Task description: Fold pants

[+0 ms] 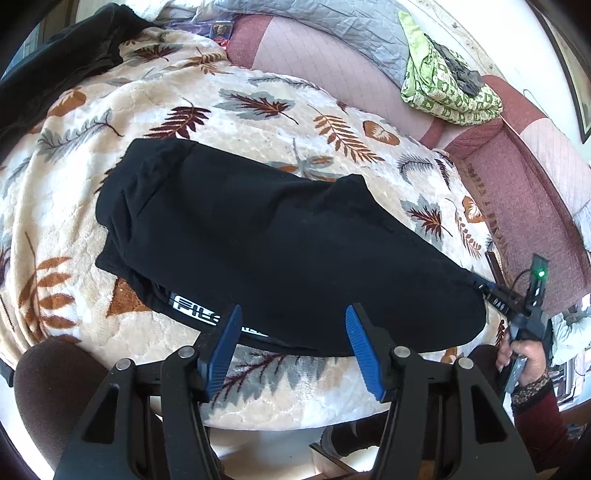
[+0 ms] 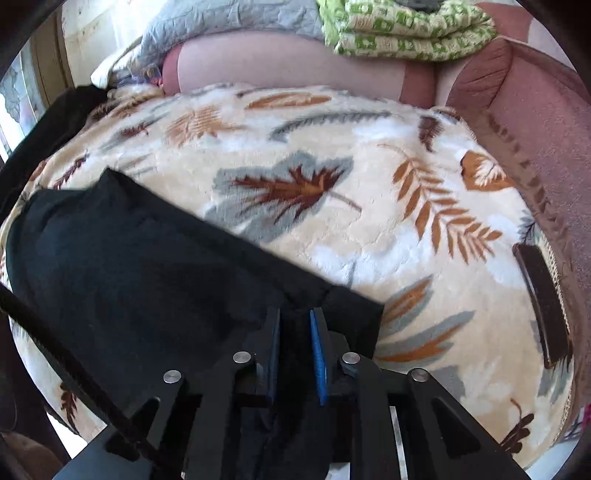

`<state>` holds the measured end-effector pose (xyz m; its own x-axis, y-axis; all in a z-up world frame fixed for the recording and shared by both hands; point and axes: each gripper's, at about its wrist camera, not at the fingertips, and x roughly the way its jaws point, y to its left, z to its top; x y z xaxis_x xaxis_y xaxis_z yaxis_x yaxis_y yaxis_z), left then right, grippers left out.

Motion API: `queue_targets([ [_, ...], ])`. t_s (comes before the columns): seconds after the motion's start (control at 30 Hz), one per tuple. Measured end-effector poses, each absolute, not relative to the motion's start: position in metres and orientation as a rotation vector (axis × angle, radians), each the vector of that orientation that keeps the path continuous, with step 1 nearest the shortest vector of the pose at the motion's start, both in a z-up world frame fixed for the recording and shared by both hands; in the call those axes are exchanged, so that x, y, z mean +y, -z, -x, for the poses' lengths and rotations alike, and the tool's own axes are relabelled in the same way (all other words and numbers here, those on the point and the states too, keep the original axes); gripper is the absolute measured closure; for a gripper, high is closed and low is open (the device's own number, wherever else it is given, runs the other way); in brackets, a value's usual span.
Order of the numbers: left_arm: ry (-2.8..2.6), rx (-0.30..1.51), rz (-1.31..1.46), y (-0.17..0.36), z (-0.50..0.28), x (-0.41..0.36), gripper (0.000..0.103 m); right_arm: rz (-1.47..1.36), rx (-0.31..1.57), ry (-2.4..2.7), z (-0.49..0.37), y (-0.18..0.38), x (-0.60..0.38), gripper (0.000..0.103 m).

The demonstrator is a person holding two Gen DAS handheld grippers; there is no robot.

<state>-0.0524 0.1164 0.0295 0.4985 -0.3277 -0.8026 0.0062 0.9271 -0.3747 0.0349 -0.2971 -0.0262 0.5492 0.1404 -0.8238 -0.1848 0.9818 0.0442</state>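
Observation:
The black pants (image 1: 280, 243) lie folded in a thick bundle on the leaf-print blanket (image 1: 155, 103), with a white logo band (image 1: 195, 308) at the near left edge. My left gripper (image 1: 293, 314) is open and empty, its blue fingers (image 1: 360, 343) hovering just above the bundle's near edge. My right gripper (image 2: 295, 321) is shut on the pants' right end (image 2: 166, 280), with black cloth bunched between its jaws. The right gripper also shows in the left wrist view (image 1: 491, 290), held by a hand at the bundle's right tip.
The blanket (image 2: 332, 177) covers a pink and maroon sofa (image 1: 517, 184). A folded green patterned cloth (image 1: 443, 85) and a grey quilt (image 1: 332, 26) lie on the sofa back. More black clothing (image 1: 48, 74) lies at the far left. A dark flat object (image 2: 543, 295) rests at the blanket's right edge.

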Motion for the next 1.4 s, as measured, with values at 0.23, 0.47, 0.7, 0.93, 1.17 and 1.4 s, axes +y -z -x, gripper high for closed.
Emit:
queue_targets([
  [0.23, 0.2, 1.052, 0.381, -0.024, 0.05, 0.121, 0.046, -0.085, 0.935, -0.095, -0.042, 0.018, -0.332, 0.089],
  [0.47, 0.202, 1.064, 0.384, -0.019, 0.049, 0.119, 0.045, -0.207, 0.943, -0.047, -0.037, 0.026, -0.353, 0.035],
  [0.7, 0.213, 1.086, 0.394, -0.013, 0.05, 0.114, 0.045, -0.233, 0.999, -0.125, -0.04, 0.044, -0.343, 0.034],
  [0.93, 0.179, 1.08, 0.415, -0.015, 0.051, 0.12, 0.044, -0.26, 1.017, -0.233, -0.05, 0.035, -0.321, 0.086],
  [1.17, 0.133, 1.072, 0.463, -0.016, 0.052, 0.132, 0.041, -0.286, 0.936, -0.177, -0.067, 0.004, -0.346, 0.087],
  [1.4, 0.102, 1.07, 0.468, -0.015, 0.049, 0.14, 0.041, -0.334, 1.038, -0.152, -0.065, 0.035, -0.356, 0.087],
])
